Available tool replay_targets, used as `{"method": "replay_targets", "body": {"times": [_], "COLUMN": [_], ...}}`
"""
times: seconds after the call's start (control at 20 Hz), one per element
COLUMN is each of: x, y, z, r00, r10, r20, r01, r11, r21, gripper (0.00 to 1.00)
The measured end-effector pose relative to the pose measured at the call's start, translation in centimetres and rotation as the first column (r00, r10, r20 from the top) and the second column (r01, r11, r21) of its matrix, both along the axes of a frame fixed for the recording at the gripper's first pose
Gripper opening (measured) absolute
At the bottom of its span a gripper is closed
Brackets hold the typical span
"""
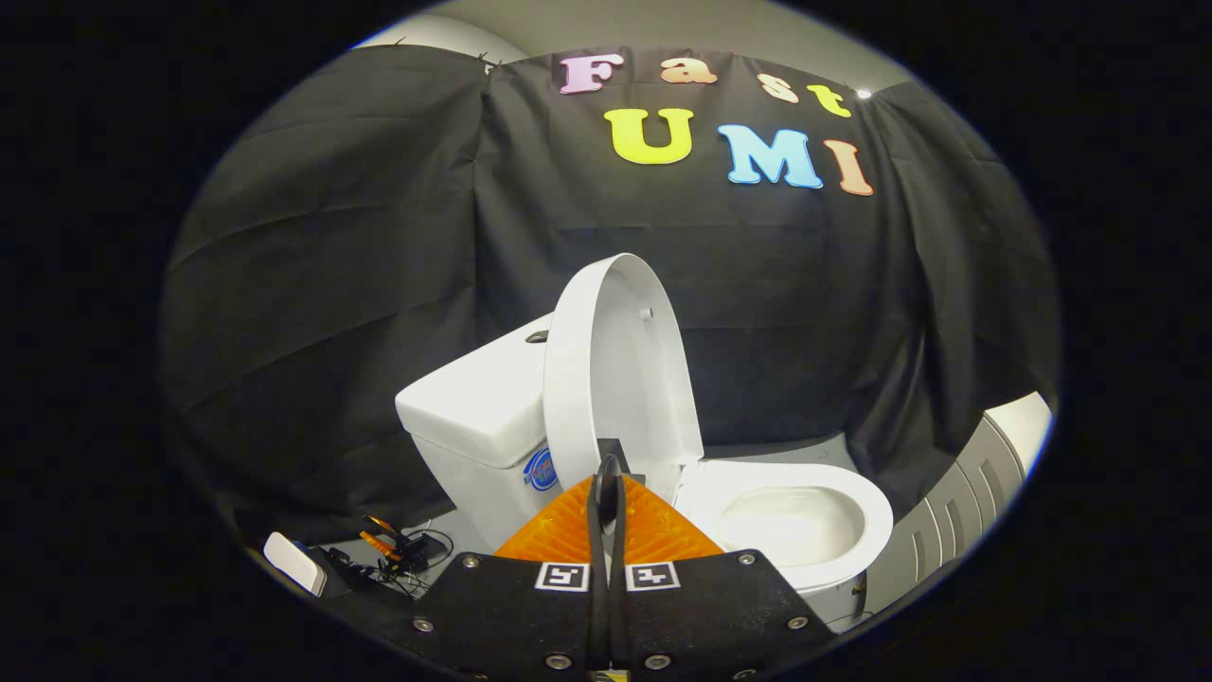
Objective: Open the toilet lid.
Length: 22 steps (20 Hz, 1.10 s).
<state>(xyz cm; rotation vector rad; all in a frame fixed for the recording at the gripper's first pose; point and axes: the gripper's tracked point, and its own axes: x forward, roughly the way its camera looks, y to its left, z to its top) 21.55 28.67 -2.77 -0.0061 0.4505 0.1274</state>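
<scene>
While the tongs [607, 493] hang level and point straight at the toilet, their two fingers [568, 532] lie pressed flat together along the middle line, clenched with nothing between them. The tips sit just in front of the lower edge of the toilet lid [615, 369], and whether they touch it I cannot tell. The lid stands raised, nearly upright, leaning back toward the tank [473, 403] behind it (its pale underside faces the tongs). To the right of the fingers, the seat [876, 516] lies down around the open bowl [791, 526]. Left of the tank's foot, on the floor [450, 526], there is a small tangle of cables and tools [398, 551], with a flat white object [295, 563] near it. A white ribbed cabinet [956, 511] stands beyond the bowl on the right.
</scene>
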Motion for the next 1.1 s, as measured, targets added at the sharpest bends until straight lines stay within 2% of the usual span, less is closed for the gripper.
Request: {"method": "replay_targets", "body": {"times": [0.35,0.5,0.6,0.7,0.75,0.9,1.0,1.1], "x": [0.2,0.2,0.3,0.1,-0.3,-1.3,-2.1,-3.0], "y": [0.2,-0.2,0.2,0.8,0.0,-1.1,-1.6,-2.8], "z": [0.0,0.3,0.3,0.4,0.7,2.0,3.3,4.9], "r00": [0.999,0.998,0.994,0.988,0.99,0.983,0.974,0.965], "r10": [0.024,0.047,0.088,0.139,0.122,0.132,0.148,0.155], "r20": [0.023,0.049,0.06,0.066,0.076,0.13,0.169,0.21], "r01": [-0.023,-0.047,-0.09,-0.143,-0.126,-0.137,-0.157,-0.161], "r11": [0.999,0.999,0.995,0.987,0.991,0.99,0.987,0.987], "r21": [-0.031,0.002,0.038,0.068,0.044,0.03,0.037,0.013], "gripper": [0.0,0.01,0.05,0.18,0.22,0.8,0.94,0.94]}}
